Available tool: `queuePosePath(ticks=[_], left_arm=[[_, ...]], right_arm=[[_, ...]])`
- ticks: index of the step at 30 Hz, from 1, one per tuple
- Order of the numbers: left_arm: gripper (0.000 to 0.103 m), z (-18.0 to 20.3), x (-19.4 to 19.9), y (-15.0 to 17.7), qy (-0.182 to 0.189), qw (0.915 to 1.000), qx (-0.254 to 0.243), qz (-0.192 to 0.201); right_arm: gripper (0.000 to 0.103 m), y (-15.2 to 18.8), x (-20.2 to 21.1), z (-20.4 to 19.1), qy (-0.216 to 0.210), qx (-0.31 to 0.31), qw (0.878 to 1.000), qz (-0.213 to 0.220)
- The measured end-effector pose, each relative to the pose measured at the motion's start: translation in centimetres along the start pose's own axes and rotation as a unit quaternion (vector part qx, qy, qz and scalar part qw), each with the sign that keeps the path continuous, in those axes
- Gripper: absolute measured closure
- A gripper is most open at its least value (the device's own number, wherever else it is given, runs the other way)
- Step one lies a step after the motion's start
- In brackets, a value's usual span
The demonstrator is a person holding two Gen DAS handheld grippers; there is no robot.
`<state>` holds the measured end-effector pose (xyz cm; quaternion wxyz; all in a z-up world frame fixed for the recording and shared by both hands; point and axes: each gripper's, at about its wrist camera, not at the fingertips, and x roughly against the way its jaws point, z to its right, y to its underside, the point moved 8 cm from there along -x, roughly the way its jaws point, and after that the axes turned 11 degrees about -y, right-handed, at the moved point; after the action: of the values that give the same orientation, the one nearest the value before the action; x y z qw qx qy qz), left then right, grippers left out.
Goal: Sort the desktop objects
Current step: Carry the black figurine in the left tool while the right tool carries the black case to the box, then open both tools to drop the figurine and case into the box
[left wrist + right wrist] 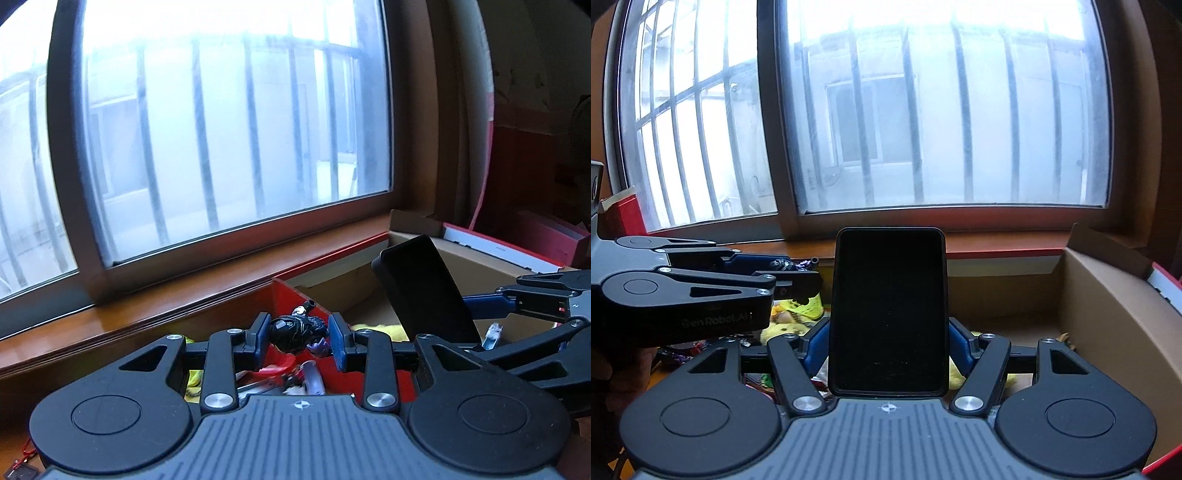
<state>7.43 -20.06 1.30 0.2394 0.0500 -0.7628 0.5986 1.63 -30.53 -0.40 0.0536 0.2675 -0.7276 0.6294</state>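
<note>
My left gripper [298, 334] is shut on a small black toy figure [291, 330], pinched between its blue pads above a red box [286, 291]. In the right wrist view the same left gripper [798, 275] reaches in from the left with the figure [783, 264] at its tip. My right gripper [888, 343] is shut on a black flat rectangular slab like a phone [888, 314], held upright. The left wrist view shows that slab [421, 288] tilted over a cardboard box, with the right gripper [476, 326] coming in from the right.
An open cardboard box [1108, 314] stands at the right. Yellow plush toys [786, 326] and small clutter lie under the grippers. A brown wooden windowsill [147, 314] and a barred window [942, 129] close the far side. A red and white box [517, 251] sits behind the cardboard one.
</note>
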Motion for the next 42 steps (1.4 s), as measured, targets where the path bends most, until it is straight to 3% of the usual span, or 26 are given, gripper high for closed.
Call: queuePosePath(ticks=[19, 36, 42], left_arm=[[0.068, 9.1, -2.9, -2.8, 0.062, 0.9975, -0.031, 0.015], [0.068, 13.2, -5.1, -2.8, 0.111, 0.9921, -0.059, 0.001], [0.054, 13.1, -5.8, -2.9, 0.105, 0.9929, -0.057, 0.0]], right_arm=[[0.036, 0.8, 5.1, 8.6, 0.062, -0.022, 0.998, 0.015], [0.036, 2.3, 7.2, 12.8, 0.117, -0.055, 0.992, 0.012], [0.036, 2.3, 7.2, 12.7, 0.126, -0.058, 0.99, 0.012]])
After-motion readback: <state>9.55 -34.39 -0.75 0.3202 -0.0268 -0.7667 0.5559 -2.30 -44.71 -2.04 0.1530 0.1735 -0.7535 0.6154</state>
